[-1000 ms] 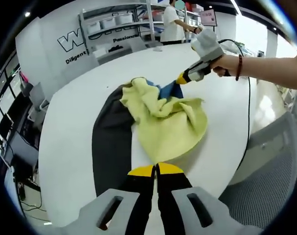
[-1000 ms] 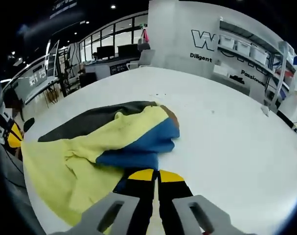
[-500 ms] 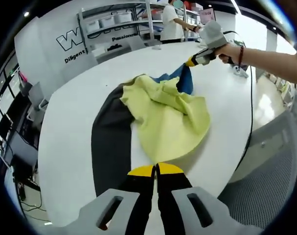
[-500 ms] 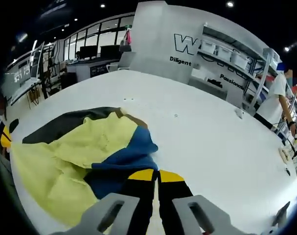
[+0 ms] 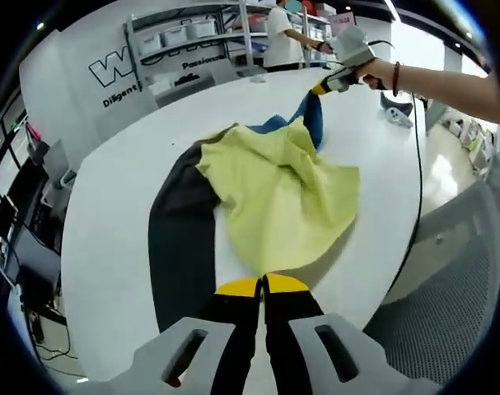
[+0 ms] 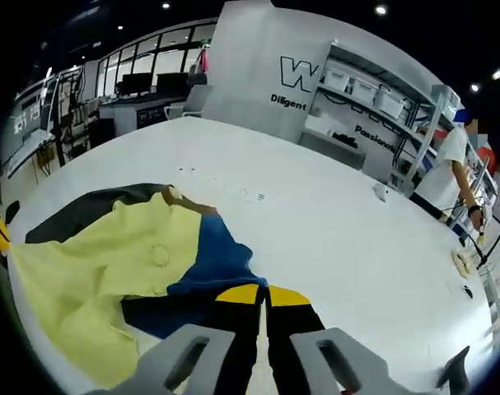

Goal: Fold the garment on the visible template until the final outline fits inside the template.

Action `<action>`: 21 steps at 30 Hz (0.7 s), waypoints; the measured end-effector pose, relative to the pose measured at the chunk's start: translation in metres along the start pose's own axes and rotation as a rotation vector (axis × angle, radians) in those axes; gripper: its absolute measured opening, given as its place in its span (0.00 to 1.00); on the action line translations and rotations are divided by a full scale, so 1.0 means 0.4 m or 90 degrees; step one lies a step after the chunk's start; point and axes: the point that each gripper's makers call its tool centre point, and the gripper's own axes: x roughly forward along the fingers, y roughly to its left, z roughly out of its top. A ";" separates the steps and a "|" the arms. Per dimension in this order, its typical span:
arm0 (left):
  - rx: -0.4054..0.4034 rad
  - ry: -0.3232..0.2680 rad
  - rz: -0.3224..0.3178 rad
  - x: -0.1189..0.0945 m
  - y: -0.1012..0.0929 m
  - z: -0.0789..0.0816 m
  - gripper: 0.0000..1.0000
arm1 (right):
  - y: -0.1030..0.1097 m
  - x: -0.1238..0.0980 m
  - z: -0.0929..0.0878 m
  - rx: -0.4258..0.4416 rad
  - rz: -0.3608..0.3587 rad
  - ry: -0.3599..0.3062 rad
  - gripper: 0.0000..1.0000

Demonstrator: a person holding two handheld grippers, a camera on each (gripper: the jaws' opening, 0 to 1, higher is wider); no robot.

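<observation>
Both grippers are clamped on the shirt (image 5: 274,193), the right gripper (image 5: 317,87) lifting its blue part. Pulled harder, I reckon the hem slips from the left gripper (image 5: 262,290).

Your left gripper (image 5: 262,288) has black jaws tipped in yellow, rising from pale grey brackets with slotted holes. Your right gripper (image 6: 264,295) is built the same way. From the left gripper view, its body is light grey, with a thin black cable (image 5: 417,177) trailing from it. A dark beaded bracelet (image 5: 395,77) circles your right wrist.
</observation>
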 end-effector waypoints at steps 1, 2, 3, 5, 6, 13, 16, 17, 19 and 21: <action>0.001 0.000 -0.001 0.000 -0.001 0.000 0.04 | -0.005 -0.001 0.002 -0.001 -0.003 0.000 0.00; 0.002 0.000 -0.002 0.000 -0.003 0.000 0.04 | -0.017 -0.003 0.007 0.000 -0.009 0.000 0.00; 0.003 0.000 -0.003 0.001 -0.005 0.001 0.04 | -0.029 -0.005 0.012 0.000 -0.015 -0.001 0.00; 0.005 0.005 -0.006 0.002 -0.008 -0.003 0.04 | -0.051 -0.008 0.019 0.001 -0.024 -0.001 0.00; 0.008 0.007 -0.007 0.003 -0.010 -0.004 0.04 | -0.062 -0.010 0.019 0.002 -0.030 0.002 0.00; 0.013 0.005 -0.034 0.002 -0.033 -0.002 0.04 | -0.102 -0.012 0.011 0.017 -0.049 0.014 0.00; 0.015 0.009 -0.042 0.005 -0.043 -0.007 0.04 | -0.094 -0.006 -0.016 0.029 -0.039 0.034 0.00; 0.016 0.014 -0.051 0.009 -0.051 -0.013 0.04 | -0.091 -0.005 -0.021 0.028 -0.037 0.038 0.00; 0.022 0.021 -0.058 0.014 -0.065 -0.019 0.04 | -0.073 0.001 -0.051 0.043 -0.023 0.054 0.00; 0.023 0.023 -0.068 0.016 -0.077 -0.021 0.04 | -0.064 0.001 -0.062 0.050 -0.018 0.060 0.00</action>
